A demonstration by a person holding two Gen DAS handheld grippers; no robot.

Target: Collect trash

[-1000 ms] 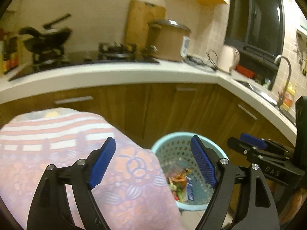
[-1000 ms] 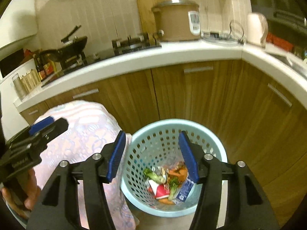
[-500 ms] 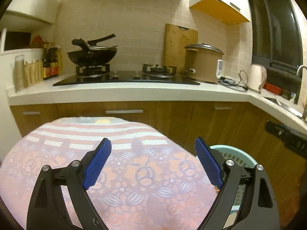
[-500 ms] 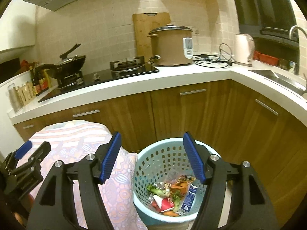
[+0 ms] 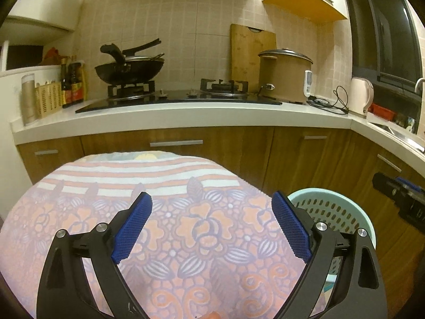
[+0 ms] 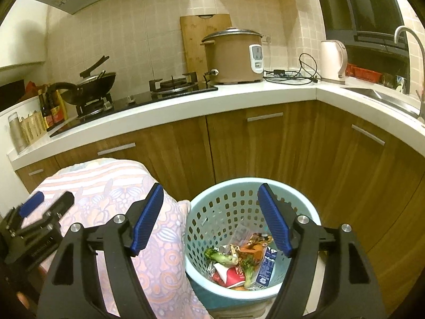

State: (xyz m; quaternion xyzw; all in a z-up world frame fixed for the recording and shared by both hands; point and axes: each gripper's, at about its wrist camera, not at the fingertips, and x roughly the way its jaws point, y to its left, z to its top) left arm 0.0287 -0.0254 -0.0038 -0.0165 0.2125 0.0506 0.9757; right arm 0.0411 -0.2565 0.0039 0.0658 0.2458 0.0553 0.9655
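Observation:
A light blue perforated waste basket point(image 6: 233, 196) stands on the floor beside a table with a pink floral cloth point(image 6: 106, 183). It holds trash point(image 6: 239, 260): broccoli stems, wrappers and a small blue carton. My right gripper point(image 6: 209, 218) is open and empty above the basket's near rim. My left gripper point(image 5: 212, 226) is open and empty above the floral cloth point(image 5: 186, 212), with the basket point(image 5: 332, 207) to its right. The left gripper also shows in the right wrist view point(image 6: 45, 204), and the right gripper's tip shows in the left wrist view point(image 5: 398, 194).
Brown cabinets point(image 6: 265, 143) run under a white counter point(image 6: 186, 106) behind the basket. On the counter are a wok on the hob point(image 5: 130, 69), a rice cooker point(image 6: 233, 55), a kettle point(image 6: 333, 58) and bottles point(image 5: 71, 82). A sink with a tap point(image 6: 409, 53) is at the right.
Both grippers have tilted up and drawn back from the basket. The left one has swung left over the floral cloth. Both stay open and empty.

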